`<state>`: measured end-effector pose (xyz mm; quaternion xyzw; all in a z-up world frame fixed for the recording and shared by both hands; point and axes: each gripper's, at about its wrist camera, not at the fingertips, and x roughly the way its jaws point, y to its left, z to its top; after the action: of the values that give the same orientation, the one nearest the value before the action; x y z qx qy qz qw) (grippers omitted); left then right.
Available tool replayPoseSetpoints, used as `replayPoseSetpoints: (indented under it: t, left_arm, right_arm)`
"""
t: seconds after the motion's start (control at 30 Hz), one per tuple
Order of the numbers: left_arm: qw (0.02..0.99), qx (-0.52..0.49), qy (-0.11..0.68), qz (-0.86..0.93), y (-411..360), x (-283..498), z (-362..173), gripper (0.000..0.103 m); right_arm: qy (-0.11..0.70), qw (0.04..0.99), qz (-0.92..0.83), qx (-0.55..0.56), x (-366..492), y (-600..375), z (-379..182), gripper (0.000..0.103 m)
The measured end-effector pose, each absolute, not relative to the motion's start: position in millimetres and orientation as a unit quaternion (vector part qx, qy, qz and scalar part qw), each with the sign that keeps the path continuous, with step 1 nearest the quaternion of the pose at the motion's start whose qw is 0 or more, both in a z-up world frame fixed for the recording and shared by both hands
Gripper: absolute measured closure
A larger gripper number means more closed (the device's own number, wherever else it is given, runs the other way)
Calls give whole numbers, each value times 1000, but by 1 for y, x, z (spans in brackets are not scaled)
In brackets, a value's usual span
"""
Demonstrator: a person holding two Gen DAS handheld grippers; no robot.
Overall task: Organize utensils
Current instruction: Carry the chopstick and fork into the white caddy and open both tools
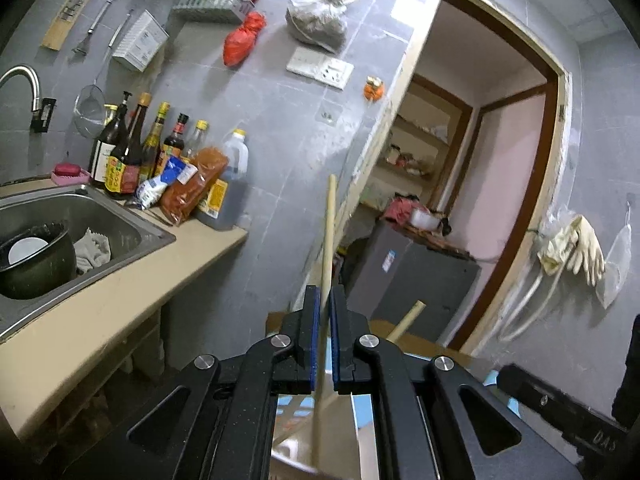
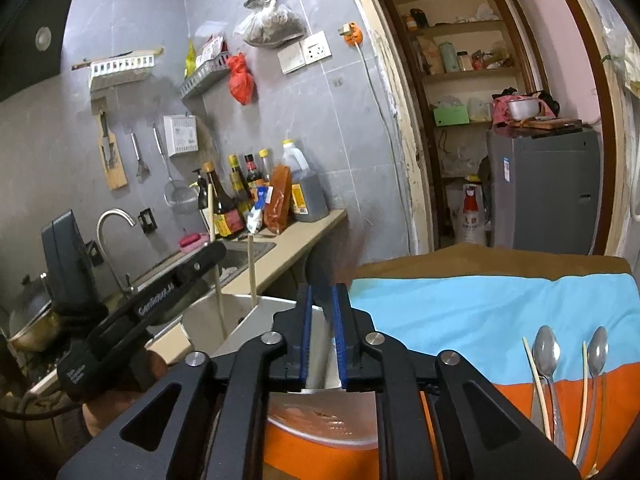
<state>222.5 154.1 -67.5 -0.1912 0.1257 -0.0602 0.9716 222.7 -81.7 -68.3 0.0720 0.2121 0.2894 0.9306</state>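
My left gripper (image 1: 325, 292) is shut on a pale wooden chopstick (image 1: 329, 232) that stands nearly upright between its blue pads. A second chopstick (image 1: 408, 320) pokes up just to the right. In the right wrist view both chopsticks stand in a steel utensil holder (image 2: 240, 320), with the left gripper (image 2: 212, 254) beside the taller one. My right gripper (image 2: 323, 292) is slightly open beside the holder. A steel utensil (image 2: 320, 360) with a dark, blurred upper end sits loose between its pads. Two spoons (image 2: 546, 352) and two more chopsticks (image 2: 534, 368) lie on the blue-and-orange cloth (image 2: 460, 312).
A steel sink (image 1: 100, 208) with a dark pot (image 1: 36, 276) and a rag is at the left, with a row of sauce bottles (image 1: 160, 160) on the counter behind it. A doorway opens on a grey cabinet (image 2: 544, 184) and shelves.
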Motion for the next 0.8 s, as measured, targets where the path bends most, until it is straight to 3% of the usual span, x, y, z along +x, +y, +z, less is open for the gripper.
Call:
replayPoseSetpoints:
  t: [0.03,0.3,0.37,0.43,0.53,0.57,0.63,0.7,0.8]
  left_arm:
    - [971,-189,131,-61,154,222,-66,93]
    - [972,-184,128,-75,145,205,-47,64]
    - [973,-179,122,-80,137,198,-34,51]
    - [974,-176,115,-81,128,193,-24,35]
    - [977,-171,104,-77,110,185,-10,24]
    - [978,-169,99,-75,103,182,-6,23]
    - [980,-163,95,-68,90,177,1,10]
    - [983,-152,87,-59,75,171,6,8]
    - [987,-123,84,-58,45,162,10,7]
  right_arm:
    - [211,930,291,74,223,-83,-67,81]
    - [182,936,289,85,207,-100,-43,78]
    - [170,942,277,85,203,-109,-35,67]
    - [156,949,260,86,197,-122,-27,44]
    - [136,963,217,80,189,-146,-13,22]
    - [131,967,204,78,187,-153,-10,19]
    - [119,973,181,74,182,-169,-3,12]
    - [110,978,163,67,178,-183,2,0]
    - [102,983,142,56,172,-205,7,0]
